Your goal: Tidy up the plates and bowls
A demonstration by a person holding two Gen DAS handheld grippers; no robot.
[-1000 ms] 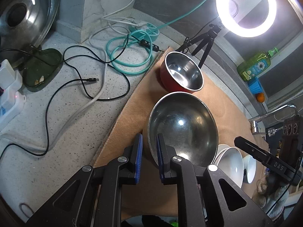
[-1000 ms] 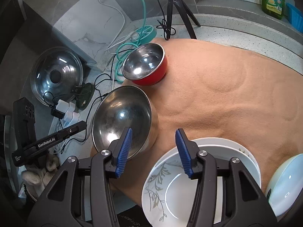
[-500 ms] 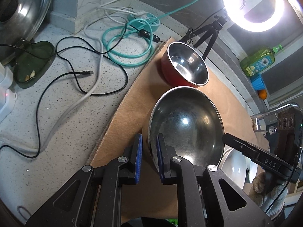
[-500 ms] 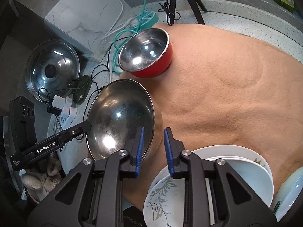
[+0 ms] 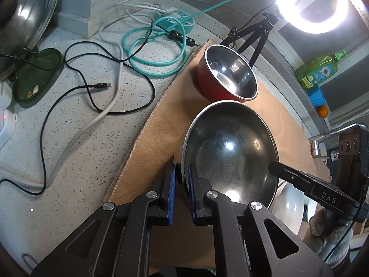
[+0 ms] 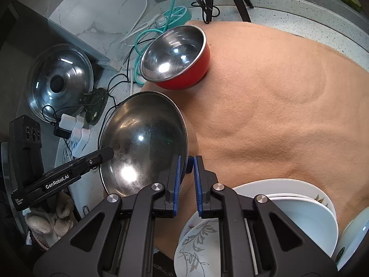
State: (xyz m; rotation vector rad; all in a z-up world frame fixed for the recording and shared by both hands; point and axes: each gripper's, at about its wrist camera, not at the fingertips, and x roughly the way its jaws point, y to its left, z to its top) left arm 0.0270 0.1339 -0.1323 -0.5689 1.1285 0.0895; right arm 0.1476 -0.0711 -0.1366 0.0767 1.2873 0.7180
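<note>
A large steel bowl (image 5: 230,147) (image 6: 143,138) is held tilted above the tan mat (image 6: 276,92). My left gripper (image 5: 181,175) is shut on its near rim. My right gripper (image 6: 186,168) is shut on the opposite rim. A red bowl with a steel inside (image 5: 228,73) (image 6: 177,55) sits on the mat just beyond it. White plates (image 6: 299,212) and a floral plate (image 6: 198,242) are stacked under my right gripper. A white bowl (image 5: 290,207) shows at the lower right of the left wrist view.
Cables (image 5: 101,85), a teal hose (image 5: 156,46) and a power strip lie on the speckled counter left of the mat. A pot lid (image 6: 60,80) leans at the wall. A ring light on a tripod (image 5: 311,4) and a soap bottle (image 5: 318,71) stand behind.
My right gripper closed from wide open onto the steel bowl's rim. The bowl, held by both grippers, has moved closer to the red bowl.
</note>
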